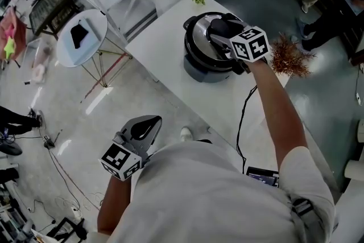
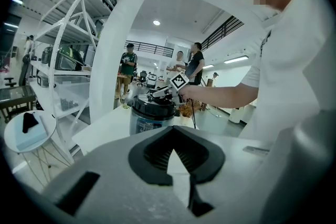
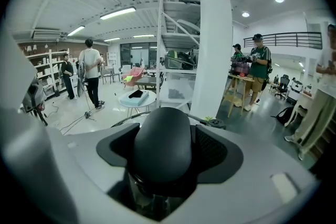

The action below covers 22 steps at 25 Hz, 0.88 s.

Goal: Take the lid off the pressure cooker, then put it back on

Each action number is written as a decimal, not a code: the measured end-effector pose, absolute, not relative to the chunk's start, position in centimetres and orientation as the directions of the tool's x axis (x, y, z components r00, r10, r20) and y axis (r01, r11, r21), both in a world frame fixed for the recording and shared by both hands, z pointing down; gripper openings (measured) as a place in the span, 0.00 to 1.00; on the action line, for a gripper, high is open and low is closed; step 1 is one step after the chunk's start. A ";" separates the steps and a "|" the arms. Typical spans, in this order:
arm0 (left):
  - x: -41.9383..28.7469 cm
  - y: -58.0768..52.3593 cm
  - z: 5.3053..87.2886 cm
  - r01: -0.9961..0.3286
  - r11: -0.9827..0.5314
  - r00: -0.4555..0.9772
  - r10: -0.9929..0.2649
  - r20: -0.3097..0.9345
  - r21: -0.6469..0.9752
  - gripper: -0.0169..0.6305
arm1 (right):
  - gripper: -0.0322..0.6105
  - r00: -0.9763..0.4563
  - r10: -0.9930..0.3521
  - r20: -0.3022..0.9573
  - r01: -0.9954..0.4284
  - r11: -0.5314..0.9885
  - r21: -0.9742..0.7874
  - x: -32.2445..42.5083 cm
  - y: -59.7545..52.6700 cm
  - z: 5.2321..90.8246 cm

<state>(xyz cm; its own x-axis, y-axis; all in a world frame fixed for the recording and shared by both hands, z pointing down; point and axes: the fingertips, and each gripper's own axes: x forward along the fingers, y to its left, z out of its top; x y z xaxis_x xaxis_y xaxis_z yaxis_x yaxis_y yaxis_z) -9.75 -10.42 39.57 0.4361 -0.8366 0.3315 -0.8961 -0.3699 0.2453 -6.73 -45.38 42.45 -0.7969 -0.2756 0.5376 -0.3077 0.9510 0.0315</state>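
Left gripper view had my left gripper (image 2: 176, 157) nearest, its fingers pressed together on nothing. It was held low beside my body, well apart from the tabletop (image 1: 165, 48). Farther out, my right gripper (image 3: 161, 152) had its fingers closed on the black lid handle (image 3: 160, 134), coming at it from above (so the way off was straight up, I judged). There was one lid (image 1: 199, 37), seated on the one pressure cooker (image 1: 200, 70), with one handle.
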 end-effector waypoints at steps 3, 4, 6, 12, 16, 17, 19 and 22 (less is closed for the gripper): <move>-9.8 -10.5 39.6 -0.895 -0.374 0.440 -0.834 0.333 0.244 0.04 | 0.57 -0.796 -0.284 0.534 -0.312 0.949 0.039 -6.7 -45.4 42.5; -9.8 -10.5 39.6 -0.895 -0.375 0.440 -0.833 0.335 0.243 0.04 | 0.55 -0.796 -0.285 0.535 -0.311 0.949 0.042 -6.7 -45.4 42.5; -9.9 -10.3 39.7 -0.895 -0.375 0.440 -0.832 0.338 0.242 0.04 | 0.53 -0.795 -0.284 0.536 -0.310 0.950 0.044 -6.7 -45.2 42.5; -10.3 -9.6 39.5 -0.895 -0.375 0.439 -0.831 0.340 0.239 0.04 | 0.53 -0.794 -0.290 0.535 -0.319 0.947 0.040 -6.7 -45.1 42.3; -10.9 -9.3 39.5 -0.899 -0.365 0.431 -0.835 0.343 0.240 0.04 | 0.53 -0.795 -0.288 0.534 -0.318 0.947 0.039 -6.7 -45.2 42.3; -11.0 -9.2 39.6 -0.900 -0.362 0.429 -0.836 0.342 0.243 0.04 | 0.53 -0.795 -0.287 0.534 -0.317 0.948 0.038 -6.7 -45.2 42.3; -11.1 -9.0 39.8 -0.900 -0.360 0.428 -0.837 0.341 0.246 0.04 | 0.52 -0.796 -0.285 0.535 -0.316 0.948 0.036 -6.7 -45.3 42.4; -11.5 -8.7 39.8 -0.901 -0.356 0.425 -0.838 0.341 0.247 0.04 | 0.52 -0.796 -0.284 0.534 -0.315 0.948 0.035 -6.8 -45.4 42.3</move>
